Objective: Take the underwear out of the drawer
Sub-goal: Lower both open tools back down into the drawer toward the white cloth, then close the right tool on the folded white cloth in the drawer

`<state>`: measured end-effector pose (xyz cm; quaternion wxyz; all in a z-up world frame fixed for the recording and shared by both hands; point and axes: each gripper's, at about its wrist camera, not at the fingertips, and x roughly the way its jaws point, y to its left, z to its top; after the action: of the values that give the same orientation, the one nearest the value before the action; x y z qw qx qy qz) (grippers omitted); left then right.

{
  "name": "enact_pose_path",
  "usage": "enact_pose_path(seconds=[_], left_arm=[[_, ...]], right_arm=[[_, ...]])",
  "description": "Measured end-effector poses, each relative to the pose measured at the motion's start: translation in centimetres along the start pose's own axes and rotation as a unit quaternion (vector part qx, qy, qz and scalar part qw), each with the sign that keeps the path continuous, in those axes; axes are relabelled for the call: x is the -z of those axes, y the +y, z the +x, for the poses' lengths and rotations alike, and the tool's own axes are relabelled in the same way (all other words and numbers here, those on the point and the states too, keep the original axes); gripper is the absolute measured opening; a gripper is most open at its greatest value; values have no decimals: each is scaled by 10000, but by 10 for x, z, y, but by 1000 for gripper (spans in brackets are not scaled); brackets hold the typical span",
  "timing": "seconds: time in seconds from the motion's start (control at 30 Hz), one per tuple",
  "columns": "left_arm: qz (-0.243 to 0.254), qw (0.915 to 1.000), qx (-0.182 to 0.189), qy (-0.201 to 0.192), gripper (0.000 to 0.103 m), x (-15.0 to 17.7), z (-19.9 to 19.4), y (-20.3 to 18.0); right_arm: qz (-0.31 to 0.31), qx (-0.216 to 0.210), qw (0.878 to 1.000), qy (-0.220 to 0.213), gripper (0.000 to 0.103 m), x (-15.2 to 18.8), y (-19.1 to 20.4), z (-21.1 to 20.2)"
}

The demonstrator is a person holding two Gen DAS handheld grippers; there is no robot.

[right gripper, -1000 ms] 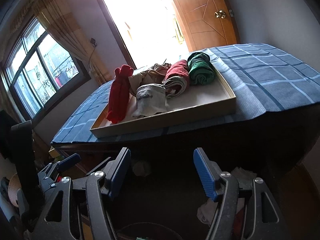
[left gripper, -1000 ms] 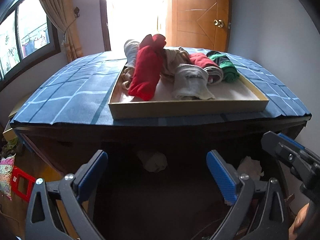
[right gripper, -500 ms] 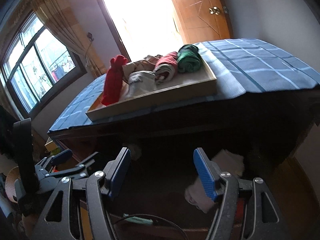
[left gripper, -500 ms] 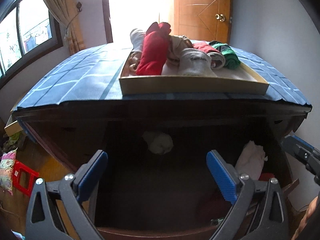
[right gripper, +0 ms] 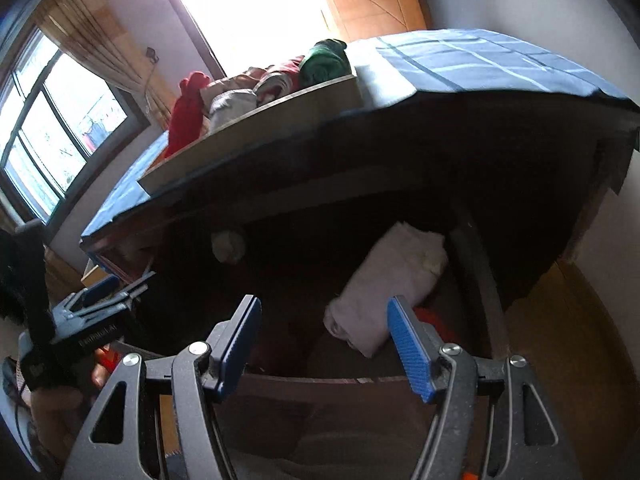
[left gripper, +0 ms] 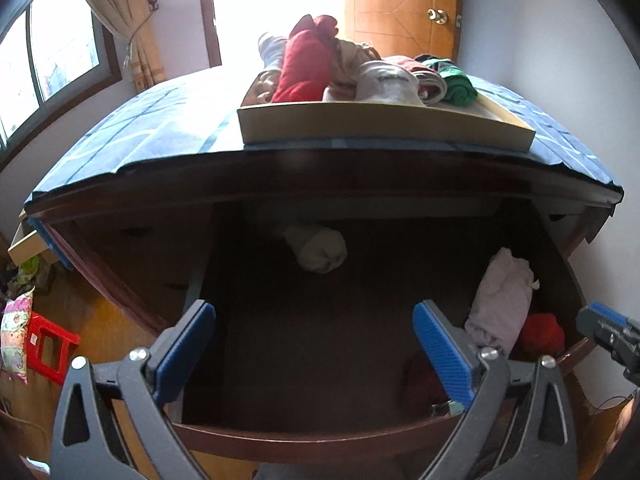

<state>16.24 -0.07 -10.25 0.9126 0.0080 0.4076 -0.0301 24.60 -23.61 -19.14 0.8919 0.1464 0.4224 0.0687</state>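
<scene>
Drawer (left gripper: 320, 438) open, dark inside, filling lower centre of both wrist views under the dark wooden top. Underwear inside: pale folded bundle (right gripper: 384, 296) at right side of the drawer, a red piece (left gripper: 540, 332) tucked right below it in the left view, small off-white roll (left gripper: 318, 250) at the back, upper centre of the opening.

Left gripper (left gripper: 314, 352) at bottom centre of its own frame, blue pads (left gripper: 184, 350) spread wide, nothing between them, poised over the drawer's front edge. Not touching any cloth. Also visible at lower left of the right view.

Right gripper (right gripper: 324, 354) at bottom centre of its frame, blue pads (right gripper: 408, 350) spread, nothing pinched. Lower end of the pale bundle sits in the gap line-of-sight between the pads but behind them; contact not discernible, looks apart. Tip of this gripper also shows at right edge of the left view, beside the red piece.

Upper part of frames: blue checked cloth (left gripper: 160, 136) over the top, shallow wooden tray (left gripper: 380, 130) on it holding rolled garments, red roll (left gripper: 304, 68), grey roll (left gripper: 384, 82), green roll (left gripper: 456, 86). Window with curtain at upper left, wooden door (left gripper: 400, 4) at upper right, red stool (left gripper: 48, 346) at lower left of the left view.
</scene>
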Motion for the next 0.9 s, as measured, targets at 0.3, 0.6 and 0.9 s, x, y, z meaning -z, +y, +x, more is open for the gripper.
enact_pose_path(seconds=[0.3, 0.6, 0.9], left_arm=[[20, 9995, 23, 300, 101, 13, 8, 3], [-102, 9987, 67, 498, 101, 14, 20, 16], [-401, 9961, 196, 757, 101, 9, 39, 33]], right_arm=[[291, 64, 9995, 142, 68, 11, -29, -7], [501, -76, 9983, 280, 68, 4, -41, 6], [521, -3, 9969, 592, 68, -10, -41, 47]])
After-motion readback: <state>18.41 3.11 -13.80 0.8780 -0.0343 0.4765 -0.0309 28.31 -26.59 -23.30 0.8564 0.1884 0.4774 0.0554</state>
